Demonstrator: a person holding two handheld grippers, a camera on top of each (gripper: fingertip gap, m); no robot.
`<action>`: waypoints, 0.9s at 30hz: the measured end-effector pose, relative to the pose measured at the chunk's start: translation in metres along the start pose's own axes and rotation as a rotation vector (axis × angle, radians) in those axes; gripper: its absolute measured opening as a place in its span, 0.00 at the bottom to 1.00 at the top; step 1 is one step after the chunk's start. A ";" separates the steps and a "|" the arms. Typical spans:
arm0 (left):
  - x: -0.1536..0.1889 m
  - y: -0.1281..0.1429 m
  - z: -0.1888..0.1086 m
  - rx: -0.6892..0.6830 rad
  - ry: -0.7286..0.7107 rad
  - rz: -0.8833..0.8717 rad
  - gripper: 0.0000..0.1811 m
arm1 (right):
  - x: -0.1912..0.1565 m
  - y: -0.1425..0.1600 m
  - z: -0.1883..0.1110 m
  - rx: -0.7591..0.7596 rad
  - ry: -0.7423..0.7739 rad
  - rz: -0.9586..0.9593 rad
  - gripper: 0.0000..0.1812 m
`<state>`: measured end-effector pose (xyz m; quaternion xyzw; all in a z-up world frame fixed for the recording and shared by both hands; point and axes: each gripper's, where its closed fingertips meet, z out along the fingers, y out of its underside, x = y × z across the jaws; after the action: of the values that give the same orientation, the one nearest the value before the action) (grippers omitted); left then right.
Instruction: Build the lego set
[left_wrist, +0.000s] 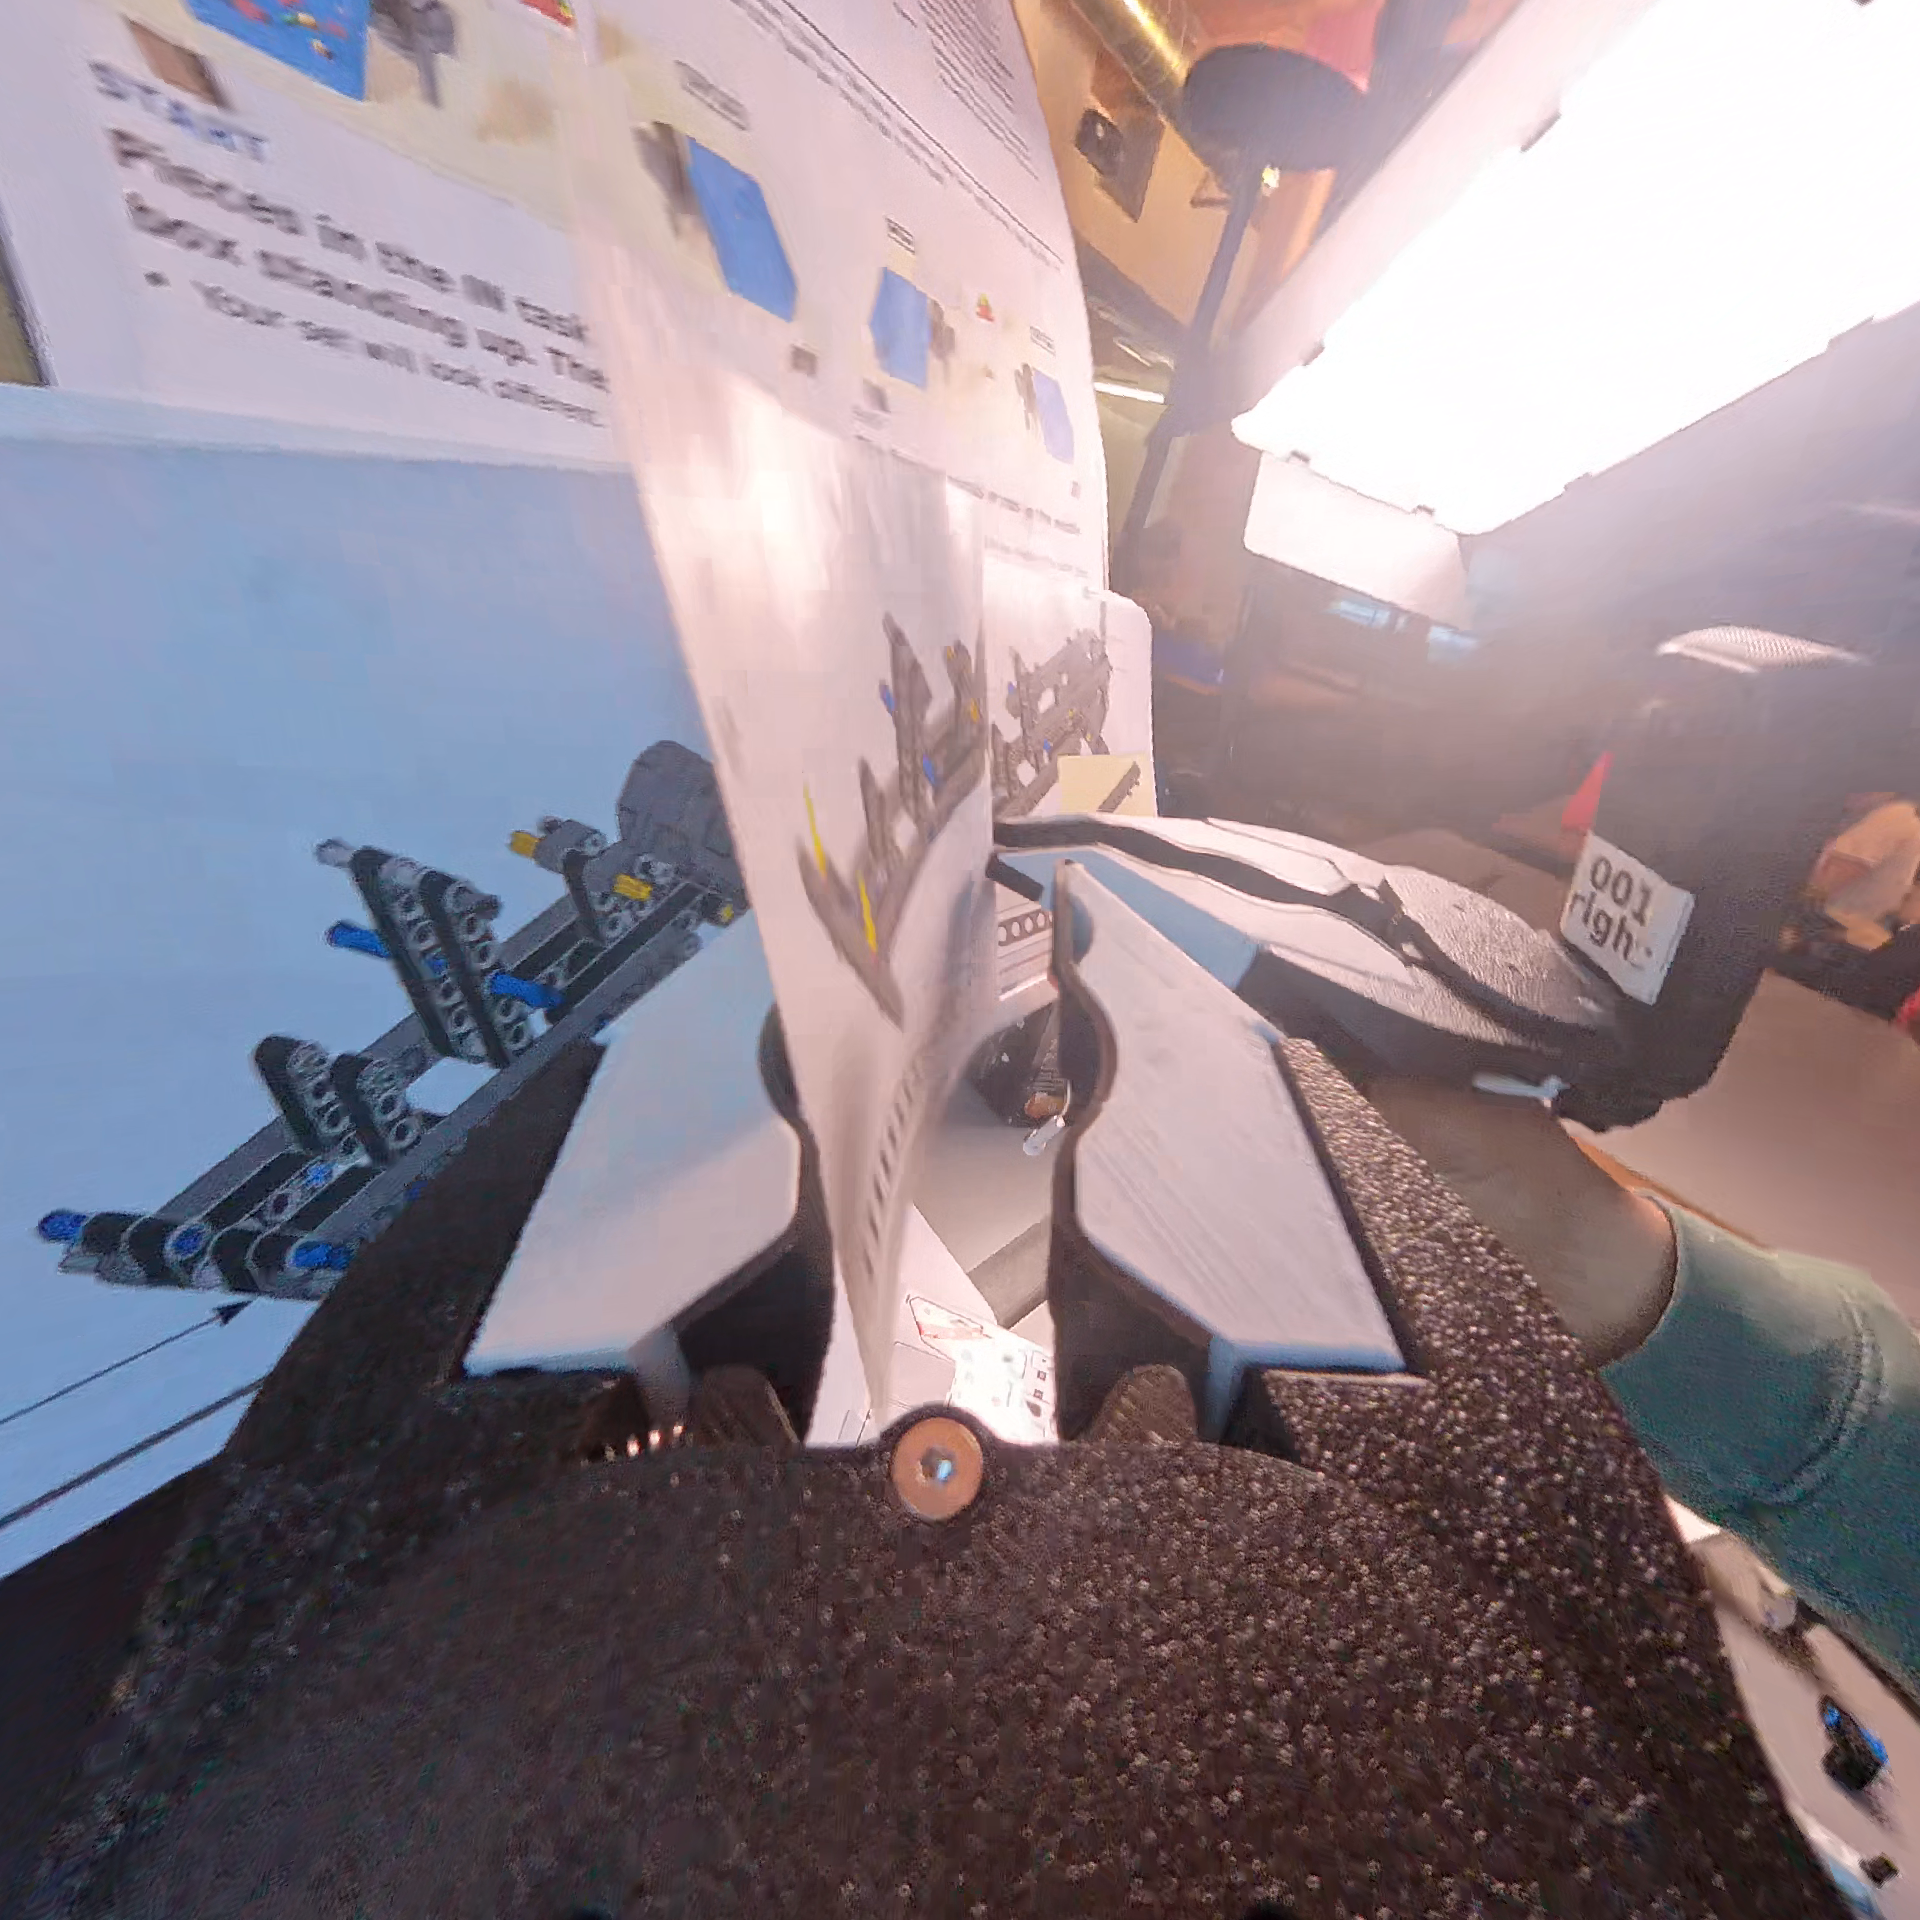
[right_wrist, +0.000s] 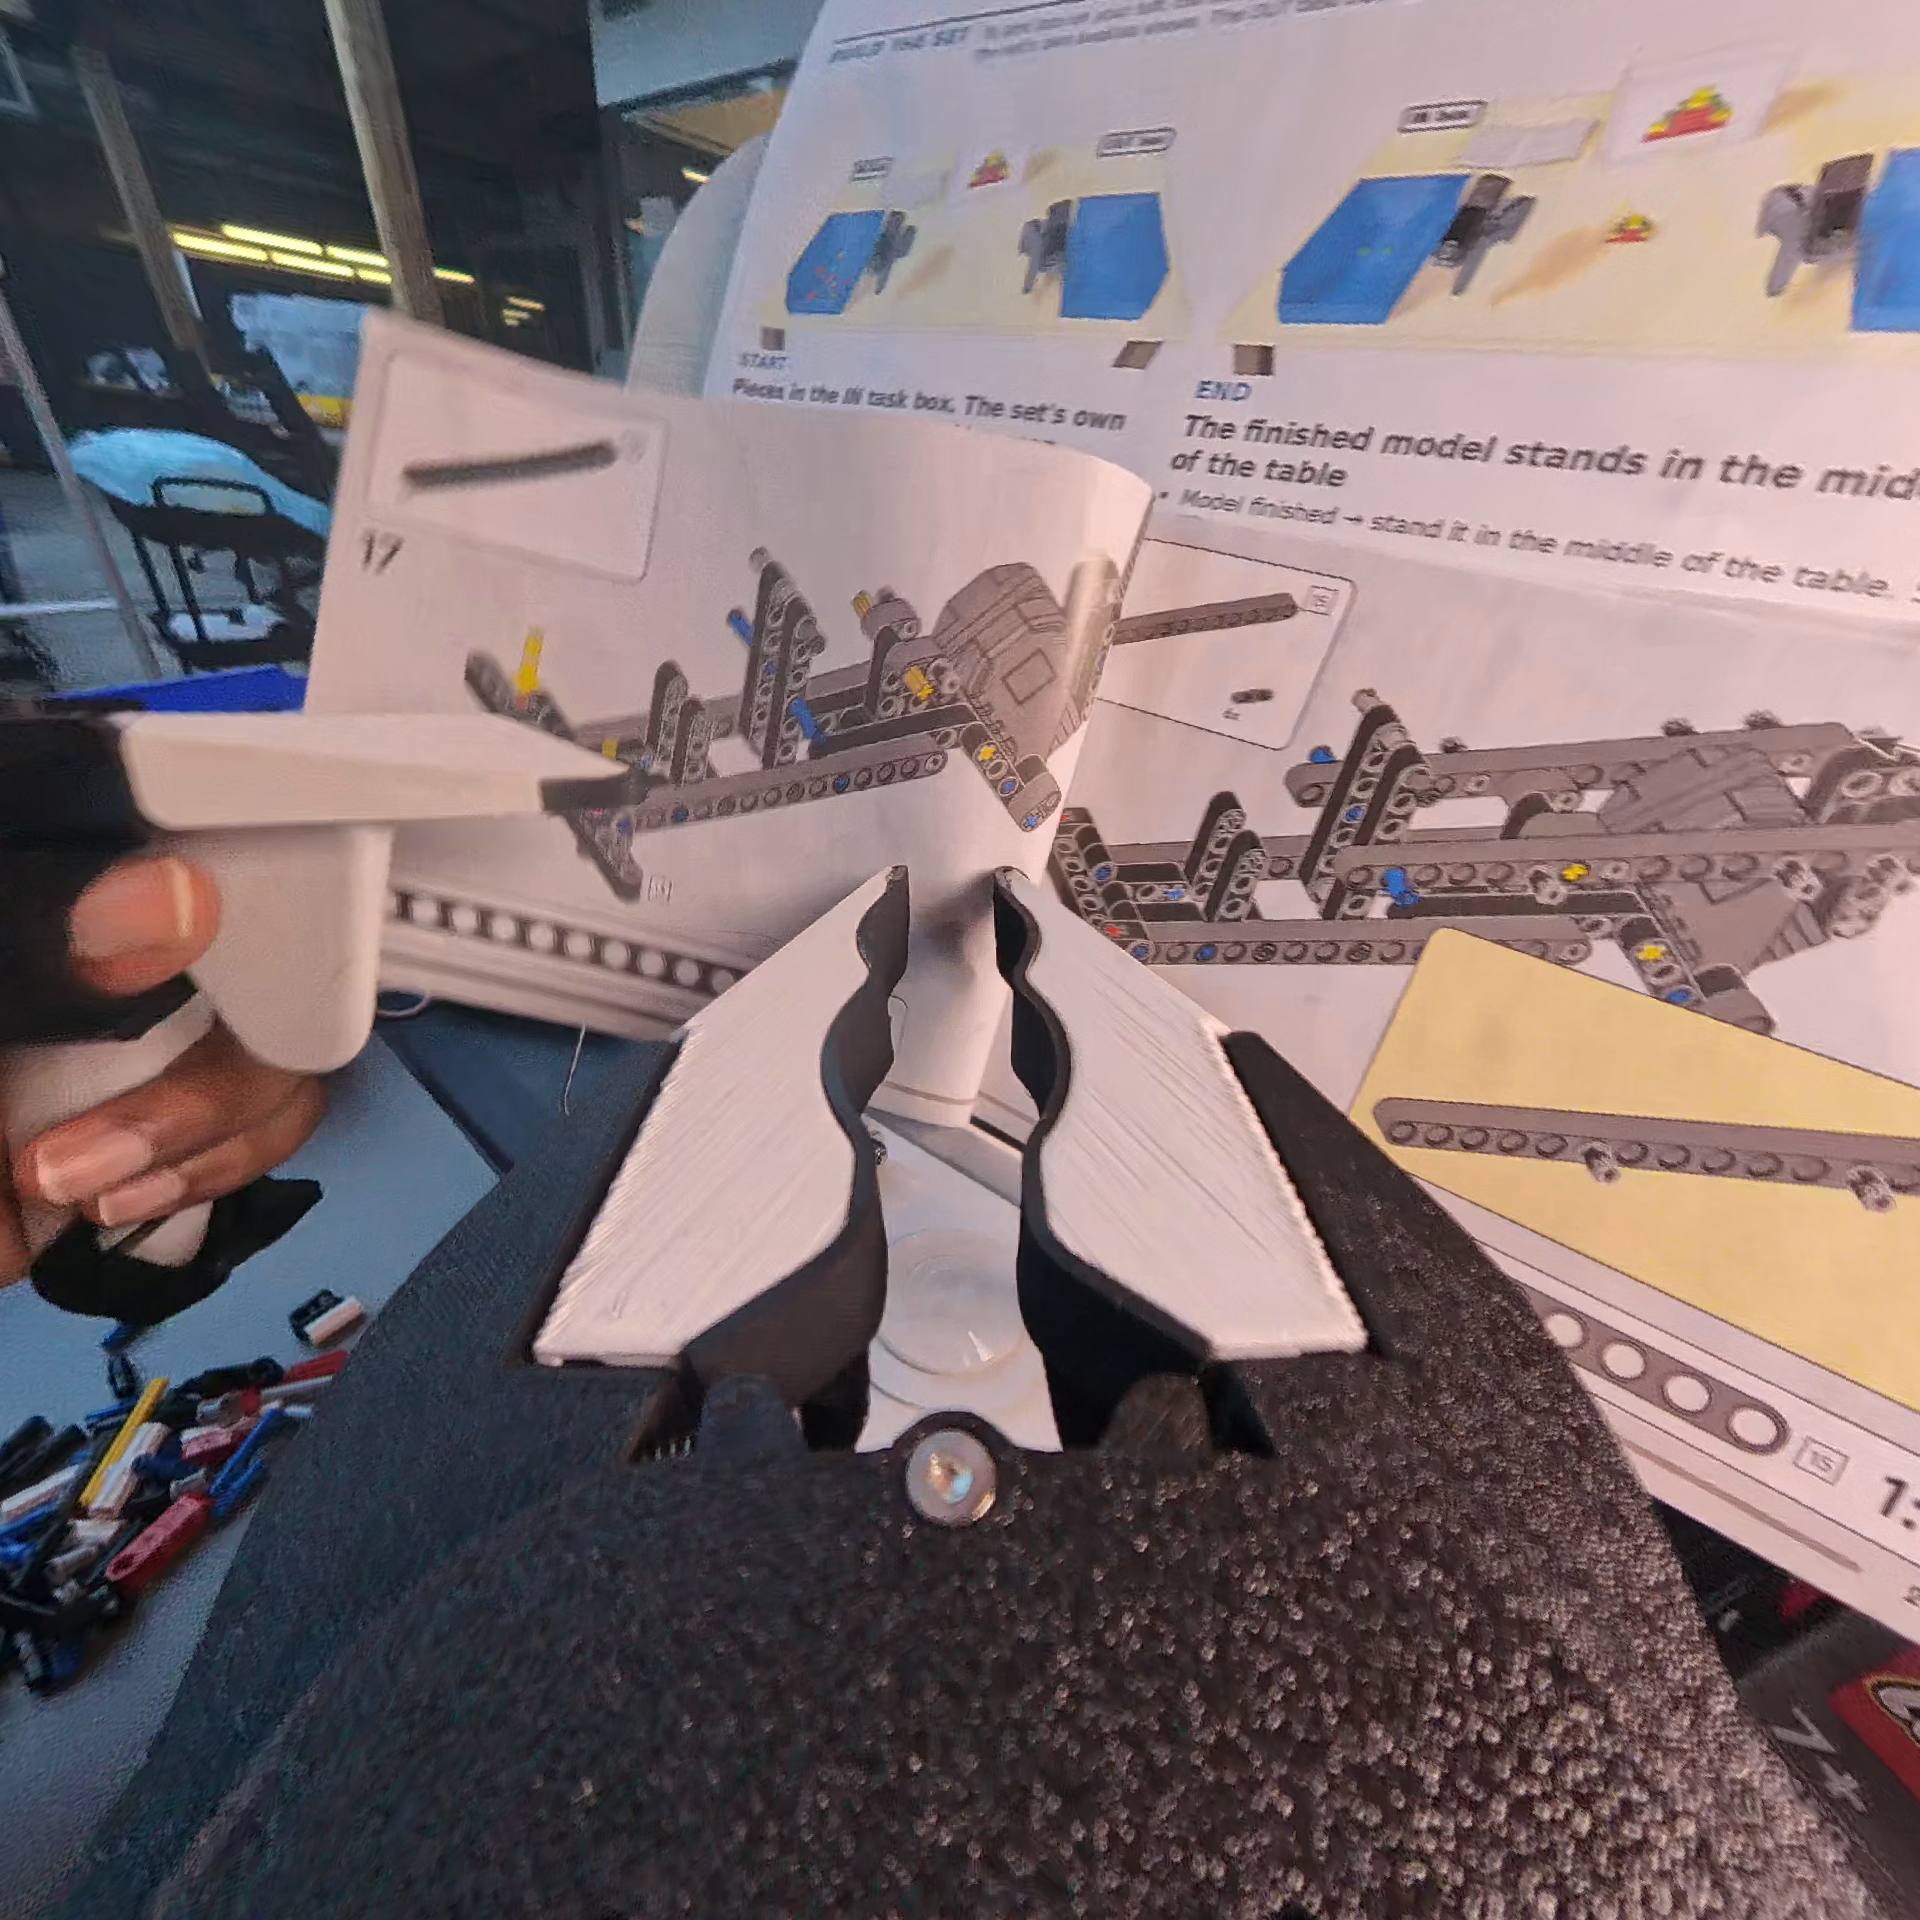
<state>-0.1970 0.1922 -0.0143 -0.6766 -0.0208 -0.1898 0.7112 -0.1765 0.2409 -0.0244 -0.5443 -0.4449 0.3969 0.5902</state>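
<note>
Right wrist view: right tongs (right_wrist: 951, 883) parted around booklet page (right_wrist: 727, 623); left tongs (left_wrist: 914, 935) likewise, page between.

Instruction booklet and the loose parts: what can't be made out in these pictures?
Left wrist view: lifted page, motion-blurred, drawings unclear; it hides whatever lies behind.
Right wrist view: Lego pieces, small, cut off by the left edge.
Right wrist view: whether the right gripper pinches the page is unclear.

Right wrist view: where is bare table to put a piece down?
Bare grey table lies between the loose piece pile and the open instruction booklet, below the left gripper. The right side is crowded: booklet pages cover it.
</note>
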 end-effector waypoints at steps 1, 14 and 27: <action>-0.006 -0.003 -0.004 0.022 -0.008 -0.044 0.15 | -0.005 0.001 0.000 -0.006 -0.012 -0.029 0.10; -0.062 -0.018 -0.045 0.036 -0.079 -0.021 0.00 | 0.014 0.021 -0.015 -0.105 0.169 -0.219 0.23; -0.074 -0.013 -0.072 -0.020 -0.037 -0.062 0.24 | 0.022 0.026 0.016 -0.212 0.418 -0.260 0.51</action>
<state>-0.2861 0.1400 -0.0297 -0.6863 -0.0531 -0.1992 0.6975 -0.1857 0.2686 -0.0481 -0.6114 -0.4188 0.1479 0.6550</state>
